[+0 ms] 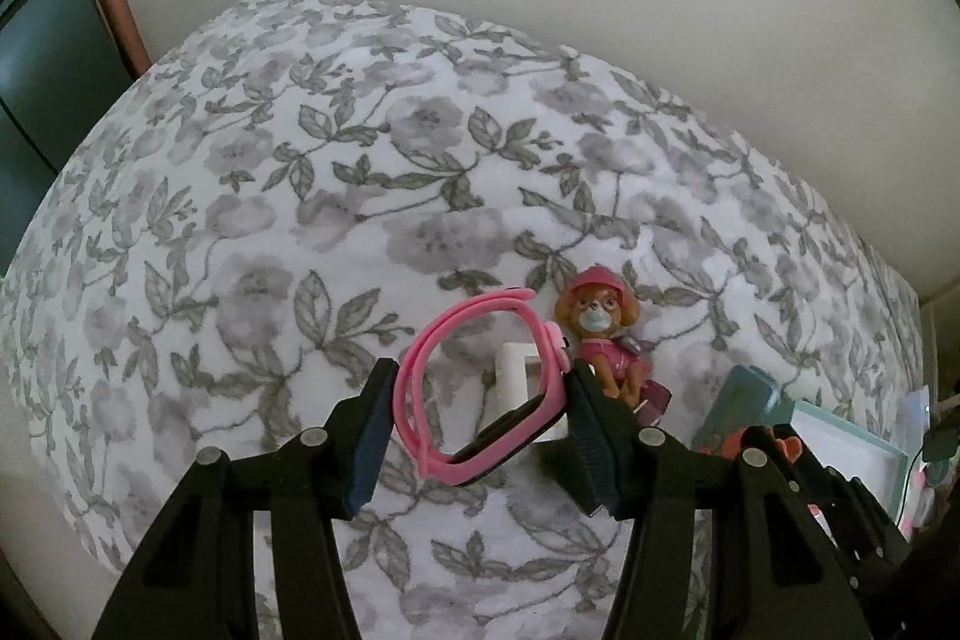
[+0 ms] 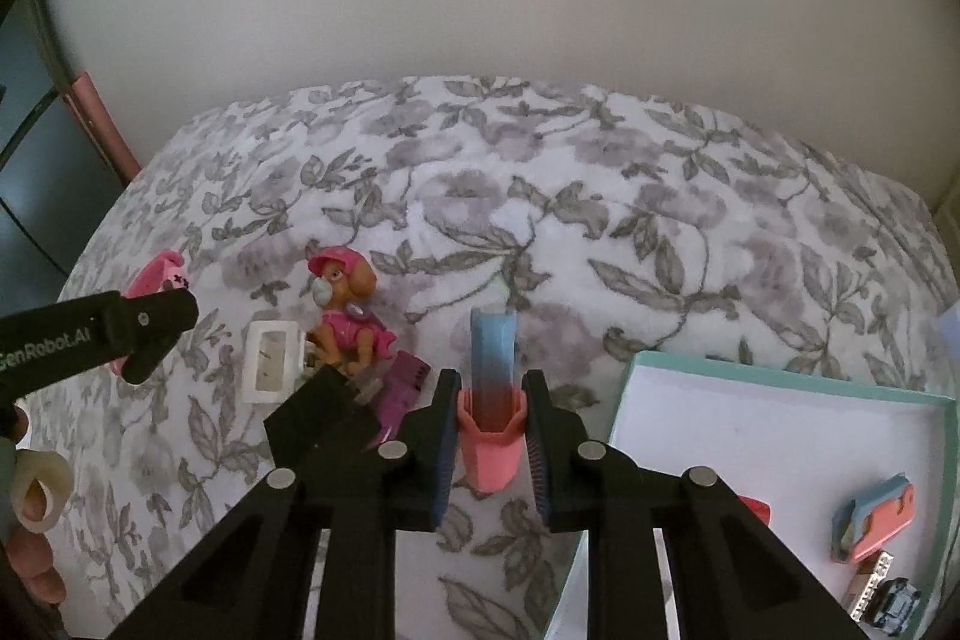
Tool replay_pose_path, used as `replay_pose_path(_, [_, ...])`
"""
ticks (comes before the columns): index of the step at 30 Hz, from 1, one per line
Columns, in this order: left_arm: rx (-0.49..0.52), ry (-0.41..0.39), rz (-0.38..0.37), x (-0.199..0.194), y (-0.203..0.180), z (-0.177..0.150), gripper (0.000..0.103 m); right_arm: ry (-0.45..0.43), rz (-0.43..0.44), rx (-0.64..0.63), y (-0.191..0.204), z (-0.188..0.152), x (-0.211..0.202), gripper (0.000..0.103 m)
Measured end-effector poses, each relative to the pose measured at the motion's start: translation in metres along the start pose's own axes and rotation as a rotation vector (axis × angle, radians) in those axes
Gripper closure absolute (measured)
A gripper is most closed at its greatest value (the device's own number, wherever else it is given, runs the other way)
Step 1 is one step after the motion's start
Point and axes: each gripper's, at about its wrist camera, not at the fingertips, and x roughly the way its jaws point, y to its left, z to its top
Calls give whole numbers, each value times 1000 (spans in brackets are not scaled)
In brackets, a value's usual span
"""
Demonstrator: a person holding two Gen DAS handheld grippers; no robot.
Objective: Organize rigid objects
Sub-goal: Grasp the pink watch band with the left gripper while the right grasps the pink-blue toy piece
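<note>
The left gripper [image 1: 480, 400] pinches a pink watch [image 1: 474, 394] in its jaws above the floral bed [image 1: 360, 160]; the right gripper [image 2: 489, 436] pinches a pink-and-blue tool [image 2: 492, 388] beside the teal box [image 2: 780, 382]; a dog figure [image 2: 345, 316] and white frame [image 2: 273, 361] lie on the bed.

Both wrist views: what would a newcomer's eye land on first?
The pink watch, gripped in the left gripper above the floral bedspread. Next, the pink-and-blue clip clamped upright in the right gripper, just left of the teal-rimmed box. Between them a pink-clad toy puppy stands on the bedspread.
</note>
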Motion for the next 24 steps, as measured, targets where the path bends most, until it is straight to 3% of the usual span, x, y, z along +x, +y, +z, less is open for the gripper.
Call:
replay_pose_path(16, [2, 56, 1, 21, 1, -7, 46, 93, -1, 2, 2, -17, 43, 81])
replay_pose_path(24, [8, 79, 14, 33, 0, -9, 46, 70, -16, -15, 5, -14, 49, 81])
